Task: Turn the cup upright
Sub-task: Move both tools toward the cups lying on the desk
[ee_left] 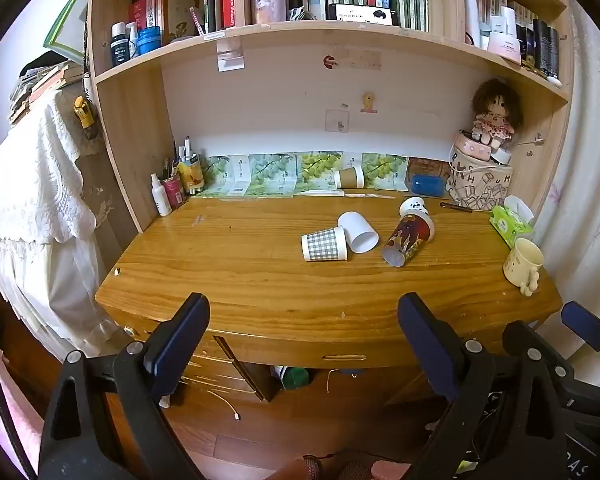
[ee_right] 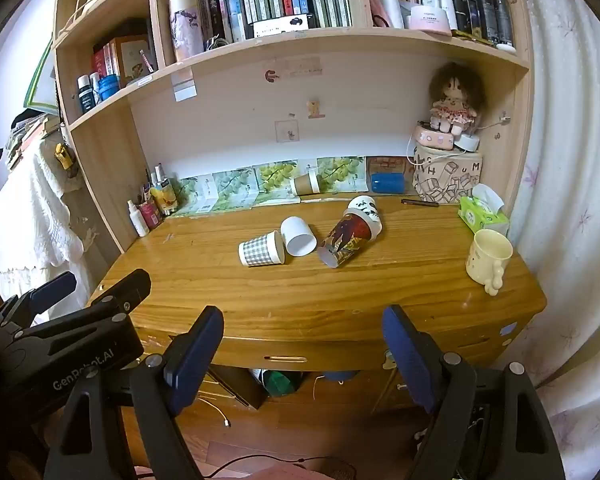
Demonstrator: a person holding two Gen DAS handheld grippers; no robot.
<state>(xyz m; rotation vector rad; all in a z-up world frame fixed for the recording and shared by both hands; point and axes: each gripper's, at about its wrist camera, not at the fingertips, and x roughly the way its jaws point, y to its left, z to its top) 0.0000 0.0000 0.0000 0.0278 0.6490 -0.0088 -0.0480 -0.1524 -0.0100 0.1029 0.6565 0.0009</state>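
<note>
Lying on their sides mid-tabletop [ee_left: 228, 276] are four cups: a checked cup [ee_left: 325, 244] touching a white cup [ee_left: 358, 232], and just right of them a red printed cup [ee_left: 407, 238] with a white-and-black cup [ee_left: 413, 206] at its far end. A brown cup [ee_left: 349, 177] also lies on its side at the back, against the green pictures along the wall. A cream mug [ee_left: 522, 262] stands upright near the right edge, with a green tissue box [ee_left: 510, 226] behind it.

Both grippers hang before the near edge, well apart from the cups. The left gripper [ee_left: 304, 322] has its fingers spread wide and holds nothing; the right gripper [ee_right: 302, 332] is likewise wide apart and empty. In the right wrist view, the left gripper's body shows at the lower left.
</note>
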